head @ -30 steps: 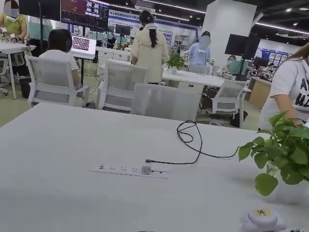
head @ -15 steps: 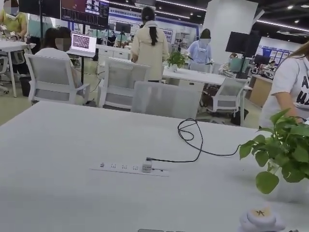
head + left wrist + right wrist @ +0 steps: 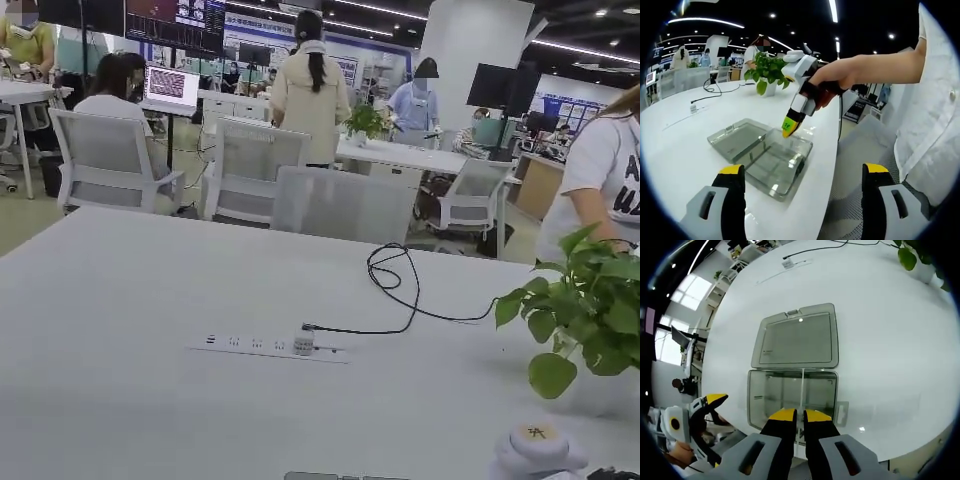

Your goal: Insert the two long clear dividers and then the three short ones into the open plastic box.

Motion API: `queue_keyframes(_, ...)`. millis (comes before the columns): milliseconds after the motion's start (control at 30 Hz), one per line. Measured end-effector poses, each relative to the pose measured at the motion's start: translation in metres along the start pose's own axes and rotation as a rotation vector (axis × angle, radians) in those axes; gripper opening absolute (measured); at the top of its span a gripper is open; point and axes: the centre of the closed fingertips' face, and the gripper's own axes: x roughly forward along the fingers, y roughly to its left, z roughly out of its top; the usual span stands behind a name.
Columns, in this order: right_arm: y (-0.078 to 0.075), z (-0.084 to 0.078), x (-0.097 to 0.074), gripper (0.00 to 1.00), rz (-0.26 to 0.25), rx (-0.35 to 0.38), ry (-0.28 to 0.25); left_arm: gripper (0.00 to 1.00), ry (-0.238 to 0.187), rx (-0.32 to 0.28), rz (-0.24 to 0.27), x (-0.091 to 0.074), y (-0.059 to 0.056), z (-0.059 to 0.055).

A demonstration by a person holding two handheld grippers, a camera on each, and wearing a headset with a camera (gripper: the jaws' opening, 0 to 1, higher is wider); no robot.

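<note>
We find the open plastic box [image 3: 759, 402] lying near the edge of the white desk [image 3: 880, 340], its hinged lid [image 3: 795, 342] folded flat on the far side and touching it along the hinge. A thin clear divider [image 3: 802, 385] stands upright across the tray, roughly at its middle. The right hand-held gripper [image 3: 800, 415] has its yellow-tipped jaws drawn together on the near edge of that divider. In the left gripper view we see the same tool held in a hand [image 3: 832, 82], angled downward with its tip inside the tray. The left hand-held gripper [image 3: 803, 168] is off to the side of the box, touching nothing, its jaws spread wide with nothing between them. Farther along the desk, in the head view, we note a white power strip [image 3: 265, 348] with a black cable [image 3: 400, 290] looping away from it, and a leafy potted plant [image 3: 585, 320] at the right. Beyond the desk are chairs, other desks and several people.
</note>
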Motion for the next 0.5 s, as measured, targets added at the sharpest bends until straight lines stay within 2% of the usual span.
queue_keyframes(500,-0.001,-0.0023,0.0025,0.07,-0.007,-0.011,0.0,0.99,0.002,-0.007,0.002,-0.0015,0.0004,-0.0026)
